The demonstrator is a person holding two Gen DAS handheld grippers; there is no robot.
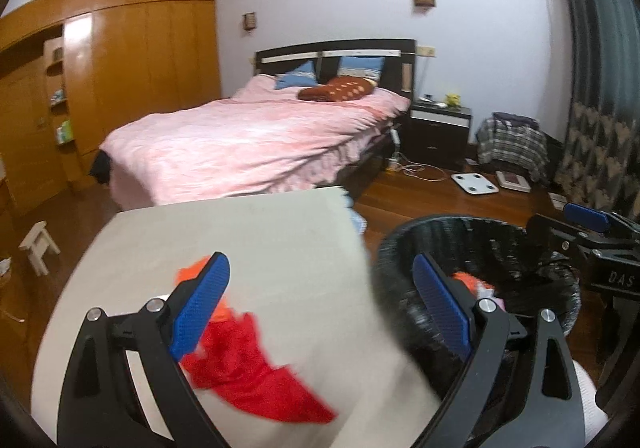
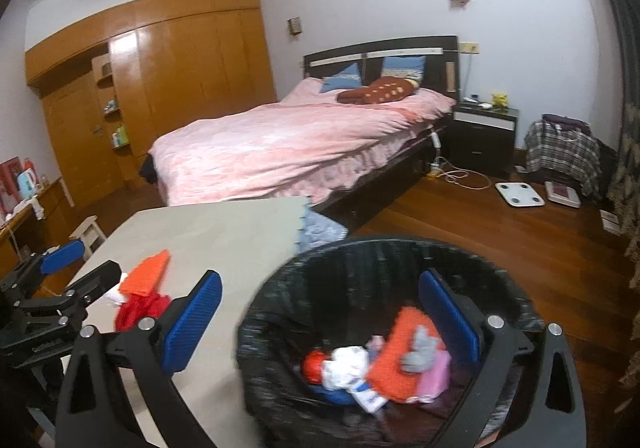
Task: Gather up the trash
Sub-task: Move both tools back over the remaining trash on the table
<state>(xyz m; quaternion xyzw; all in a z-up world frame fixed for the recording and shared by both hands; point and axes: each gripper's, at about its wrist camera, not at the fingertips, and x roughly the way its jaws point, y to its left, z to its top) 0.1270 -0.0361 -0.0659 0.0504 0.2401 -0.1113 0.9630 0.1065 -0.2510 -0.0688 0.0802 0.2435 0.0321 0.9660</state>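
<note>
Hovering w/ both tongs spread wide and gripping nothing. Left tongs [image 1: 320,304] are hanging over the table [image 1: 280,232] edge; right tongs [image 2: 320,316] are hanging above the bin [image 2: 360,260], which is sitting on the floor just beside the table.

Trash left: red rag [image 1: 248,368] is lying under and just ahead of the left tongs' left finger, w/ an orange piece [image 2: 146,274] just beyond it and a white scrap [image 2: 114,296] touching it. In the right view all three are sitting off to the left of the right tongs, near the table's near edge. Bin already holding several bits: orange sponge [image 2: 394,360], grey wad, pink piece, white wrapper, something red.

Risks, as I'm judging them:
- Rag is limp and crumpled, so closing on a loose fold prob means it's slipping out mid-carry and dropping btwn table and bin.
- Rag, orange piece and scrap are overlapping; grabbing one could be dragging another off the table edge onto the floor.
- Left tongs are sitting off-centre, rag mostly beneath one finger. Closing from here likely pinches air or only a corner.
- Both tongs are close together near the bin rim; swinging left tongs across could be knocking the right one or tipping the bin.
- Views are motion-blurred, so exact contact w/ the rag: can't tell.
</note>
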